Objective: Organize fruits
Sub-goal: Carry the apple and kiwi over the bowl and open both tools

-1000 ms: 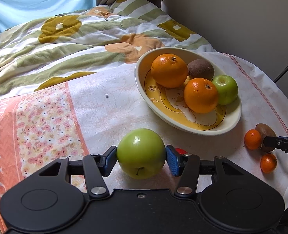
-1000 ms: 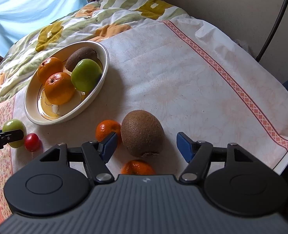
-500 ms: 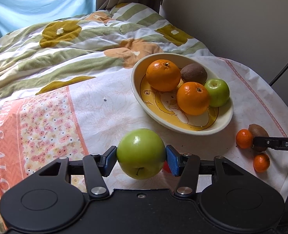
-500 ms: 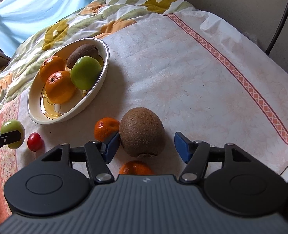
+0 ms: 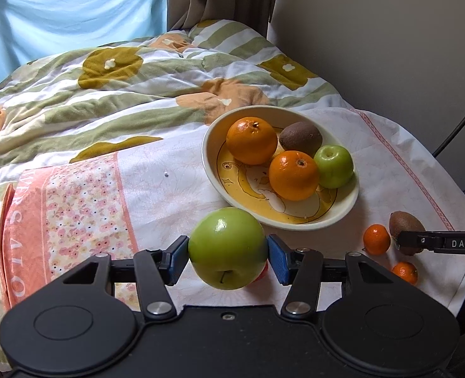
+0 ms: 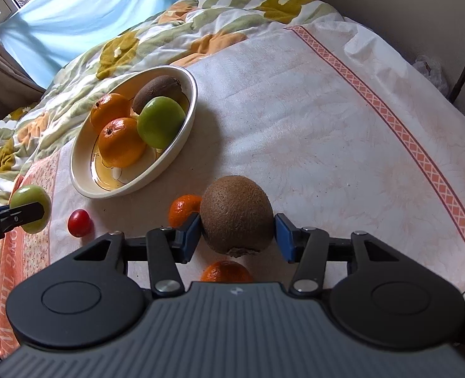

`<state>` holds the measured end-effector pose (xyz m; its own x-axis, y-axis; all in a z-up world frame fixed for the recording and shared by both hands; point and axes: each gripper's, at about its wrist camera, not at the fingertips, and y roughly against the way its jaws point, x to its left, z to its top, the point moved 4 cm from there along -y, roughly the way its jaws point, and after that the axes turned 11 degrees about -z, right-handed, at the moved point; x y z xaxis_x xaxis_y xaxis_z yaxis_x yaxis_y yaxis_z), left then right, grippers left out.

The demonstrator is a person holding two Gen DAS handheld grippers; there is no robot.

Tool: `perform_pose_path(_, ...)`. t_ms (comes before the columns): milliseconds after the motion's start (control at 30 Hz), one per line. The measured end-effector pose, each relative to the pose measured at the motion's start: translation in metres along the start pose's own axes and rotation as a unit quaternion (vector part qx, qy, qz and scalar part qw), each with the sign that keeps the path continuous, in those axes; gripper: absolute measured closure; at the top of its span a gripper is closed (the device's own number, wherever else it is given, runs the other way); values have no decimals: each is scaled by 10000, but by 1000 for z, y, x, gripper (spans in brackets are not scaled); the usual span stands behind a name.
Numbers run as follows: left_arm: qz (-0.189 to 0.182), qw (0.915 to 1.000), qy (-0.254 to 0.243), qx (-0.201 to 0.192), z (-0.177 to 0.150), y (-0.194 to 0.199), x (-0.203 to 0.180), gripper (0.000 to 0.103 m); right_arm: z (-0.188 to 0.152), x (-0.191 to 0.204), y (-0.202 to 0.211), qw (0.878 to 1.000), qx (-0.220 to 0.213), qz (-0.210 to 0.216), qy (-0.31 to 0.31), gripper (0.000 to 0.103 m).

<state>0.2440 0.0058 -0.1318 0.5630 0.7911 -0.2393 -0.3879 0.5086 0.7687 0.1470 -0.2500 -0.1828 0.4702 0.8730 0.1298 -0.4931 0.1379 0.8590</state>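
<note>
Gripping a glossy round apple (image 5: 227, 252) — fuzzy oval kiwi (image 6: 237, 219).

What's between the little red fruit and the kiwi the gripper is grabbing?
A small mandarin sits between the red fruit and the kiwi, close against the kiwi's side. The right wrist view shows it.

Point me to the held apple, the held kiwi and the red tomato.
held apple (image 5: 227, 249), left wrist view, middle of its green skin
held kiwi (image 6: 236, 214), right wrist view, middle of its brown skin
tomato (image 6: 80, 222), right wrist view, centre of its red top
</note>
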Motion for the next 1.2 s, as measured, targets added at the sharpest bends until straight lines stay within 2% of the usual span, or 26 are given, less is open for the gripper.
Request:
perform_pose_path(367, 380, 9974, 371, -486, 18, 26, -45, 45, 35, -6, 35, 9959, -177, 579, 675, 38)
perform_pose_path(567, 669, 9933, 568, -750, 32, 32, -64, 45, 71, -1, 44, 9883, -381, 935, 1142, 38)
perform_pose_path(767, 915, 9889, 752, -900, 46, 25, -73, 45, 109, 20, 46, 9752, -658, 1333, 1638, 38)
perform_pose_path(1000, 1050, 9885, 754, -783, 68, -1, -64, 45, 137, 50, 33, 9683, -684, 1582, 1808, 38)
perform_pose_path(1200, 1016, 9922, 593, -407, 75, -45, -39, 45, 152, 74, 5, 9713, -502, 1558, 1724, 38)
